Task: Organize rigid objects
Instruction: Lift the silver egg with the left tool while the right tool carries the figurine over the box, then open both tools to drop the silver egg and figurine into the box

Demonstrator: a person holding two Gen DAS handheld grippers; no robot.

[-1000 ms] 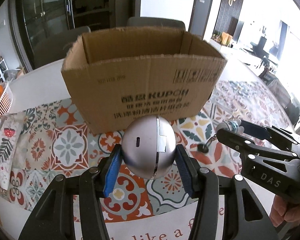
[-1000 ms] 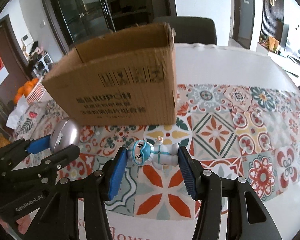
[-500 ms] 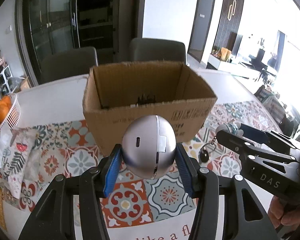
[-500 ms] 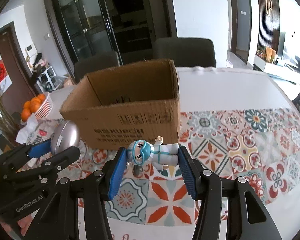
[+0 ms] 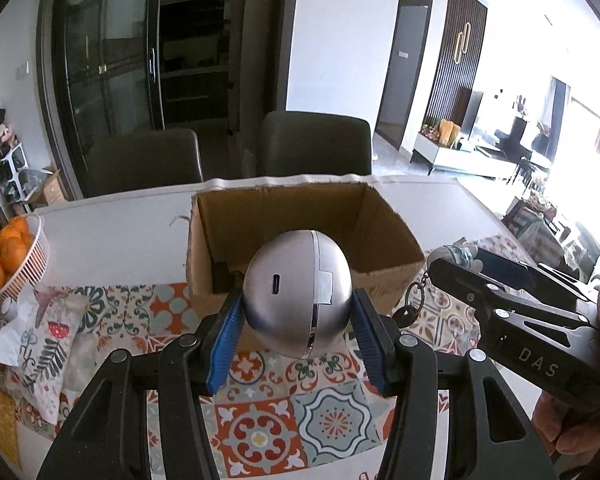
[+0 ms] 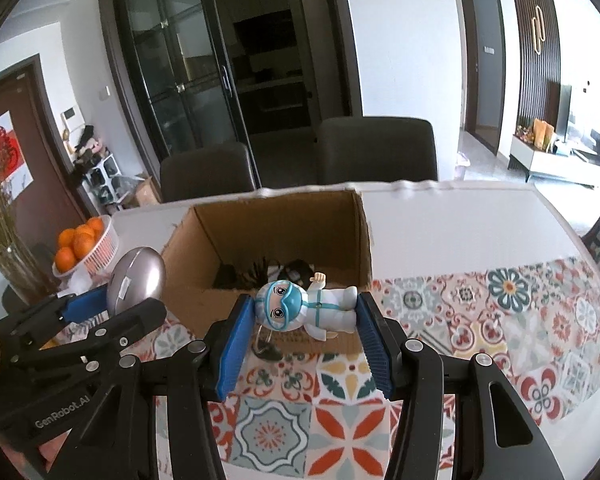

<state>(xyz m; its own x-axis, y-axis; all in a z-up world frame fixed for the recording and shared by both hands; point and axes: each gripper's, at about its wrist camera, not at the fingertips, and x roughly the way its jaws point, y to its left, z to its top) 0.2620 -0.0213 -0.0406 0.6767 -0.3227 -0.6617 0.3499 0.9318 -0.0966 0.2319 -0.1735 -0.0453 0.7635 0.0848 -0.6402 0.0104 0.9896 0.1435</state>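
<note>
Seemingly the main hazard in the left wrist view is the shape of the load: the left gripper (image 5: pixel 296 328) has its jaws closed on a smooth silver egg-shaped device (image 5: pixel 297 292), held in the air just short of the near wall of the cardboard box (image 5: pixel 384 220). A rounded metal shell between flat blue pads could squirt out if the grip eases unevenly, and it would then roll on the tiled tablecloth (image 5: pixel 332 420) in front of the box instead of dropping inside. Right of the box, the right gripper (image 5: pixel 456 254) is close, so the two tools could knock together over the opening.

From the right wrist view, the right gripper (image 6: pixel 306 312) clamps a small figurine in a white protective suit (image 6: pixel 308 310) lying sideways, head against the left pad, feet against the right. It hangs just before the box's near edge. A ring and dark tag (image 6: pixel 265 346) dangle below the figurine and could snag that edge. Dark items (image 6: pixel 260 272) already lie in the box; a drop from height could bounce off them.
</note>
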